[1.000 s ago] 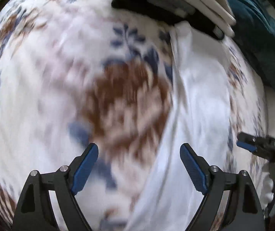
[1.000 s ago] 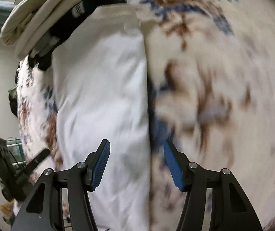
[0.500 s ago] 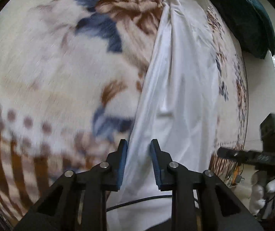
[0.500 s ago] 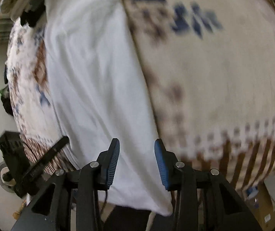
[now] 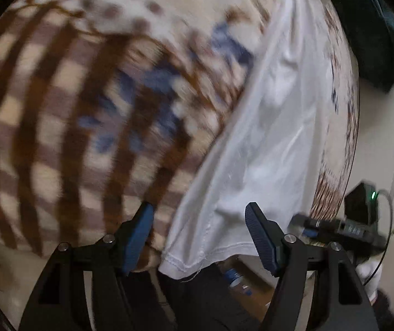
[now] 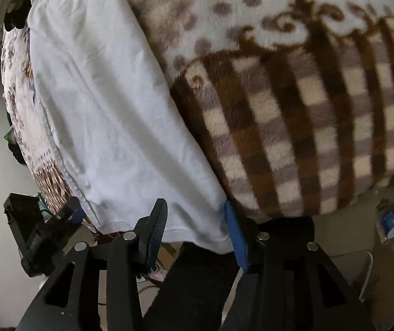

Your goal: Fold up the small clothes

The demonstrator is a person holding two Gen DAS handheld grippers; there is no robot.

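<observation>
A white garment (image 5: 268, 138) lies lengthwise on a patterned blanket, folded into a long strip. Its hemmed near end (image 5: 197, 251) hangs at the bed's front edge. My left gripper (image 5: 199, 237) is open, its blue pads on either side of the hem's left corner. In the right wrist view the same garment (image 6: 108, 104) runs away up the frame. My right gripper (image 6: 197, 229) is open around the hem's right corner (image 6: 213, 237). The other gripper (image 6: 42, 229) shows at lower left there.
The brown-checked, floral blanket (image 6: 293, 110) covers the bed. A dark teal cushion (image 5: 370, 33) lies at the far right. Stacked folded clothes (image 6: 12, 19) sit at the garment's far end. Below the bed edge are a cardboard box and a bottle (image 6: 390, 229).
Both grippers drew back along the garment from its far end to its near hem. They narrowed midway and have now opened wider at the hem corners.
</observation>
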